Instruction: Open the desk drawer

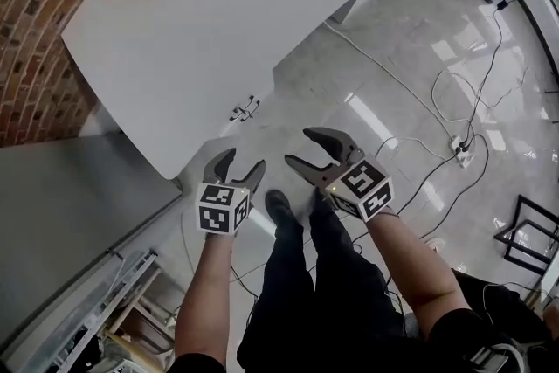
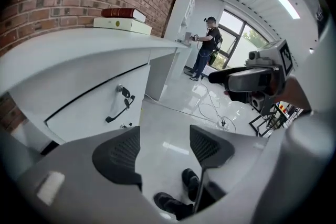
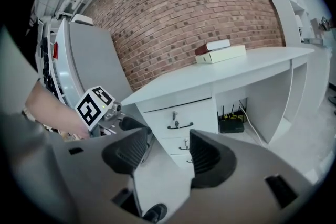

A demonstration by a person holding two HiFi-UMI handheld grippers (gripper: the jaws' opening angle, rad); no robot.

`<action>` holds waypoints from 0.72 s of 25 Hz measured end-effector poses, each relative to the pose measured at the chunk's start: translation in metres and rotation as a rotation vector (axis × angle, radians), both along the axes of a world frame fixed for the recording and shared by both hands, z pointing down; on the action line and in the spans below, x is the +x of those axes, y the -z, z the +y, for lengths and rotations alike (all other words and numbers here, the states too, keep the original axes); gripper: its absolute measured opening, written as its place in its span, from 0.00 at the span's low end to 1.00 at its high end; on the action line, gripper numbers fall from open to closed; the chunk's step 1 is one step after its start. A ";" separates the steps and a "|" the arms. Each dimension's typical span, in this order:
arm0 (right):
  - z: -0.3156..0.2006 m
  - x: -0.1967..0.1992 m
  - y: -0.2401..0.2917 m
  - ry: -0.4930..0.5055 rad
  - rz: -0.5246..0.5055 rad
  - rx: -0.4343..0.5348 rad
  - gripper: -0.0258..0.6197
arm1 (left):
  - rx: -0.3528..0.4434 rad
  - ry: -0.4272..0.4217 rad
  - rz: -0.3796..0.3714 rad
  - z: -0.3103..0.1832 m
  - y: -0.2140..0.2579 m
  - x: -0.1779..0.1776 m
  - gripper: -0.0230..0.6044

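**A:** Where's the drawer [image 3: 178,113] at?

**B:** Shut. It's the top one under the white counter [image 3: 220,73], the one with the black handle [image 3: 179,125]. Left tool [image 1: 244,159] and right tool [image 1: 298,147] both hang well short of it, jaws wide, nothing in either. Couple of books [image 3: 219,52] sit up top.

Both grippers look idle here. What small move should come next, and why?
Probably ease the right gripper forward toward the handle of the top drawer. Both it and the left gripper are open, empty and short of the desk, the drawer looks shut, and the handle sits nearly in line with the right jaws.
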State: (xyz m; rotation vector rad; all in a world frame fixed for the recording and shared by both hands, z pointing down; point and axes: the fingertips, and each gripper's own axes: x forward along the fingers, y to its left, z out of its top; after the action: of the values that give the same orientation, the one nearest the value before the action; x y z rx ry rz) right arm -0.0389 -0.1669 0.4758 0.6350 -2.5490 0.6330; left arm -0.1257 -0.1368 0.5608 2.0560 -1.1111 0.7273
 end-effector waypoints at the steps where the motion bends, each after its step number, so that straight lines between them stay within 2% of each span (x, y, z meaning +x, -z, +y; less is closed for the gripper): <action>1: -0.001 0.001 -0.011 -0.003 0.000 -0.003 0.44 | 0.000 -0.004 -0.005 -0.004 -0.011 0.000 0.52; 5: -0.014 0.001 -0.052 -0.016 -0.003 0.001 0.44 | 0.003 -0.012 -0.043 -0.025 -0.061 -0.007 0.52; 10: -0.018 -0.002 -0.091 0.015 -0.002 0.014 0.43 | -0.034 0.051 -0.045 -0.039 -0.114 -0.015 0.52; 18: -0.019 -0.007 -0.138 0.082 -0.006 0.023 0.42 | -0.059 -0.048 -0.214 -0.063 -0.191 -0.021 0.52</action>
State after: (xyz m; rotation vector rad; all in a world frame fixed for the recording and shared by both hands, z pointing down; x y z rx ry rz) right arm -0.0456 -0.1862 0.6139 0.5335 -2.5765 0.5788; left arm -0.1463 -0.2001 0.7517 1.9960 -1.1452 1.0110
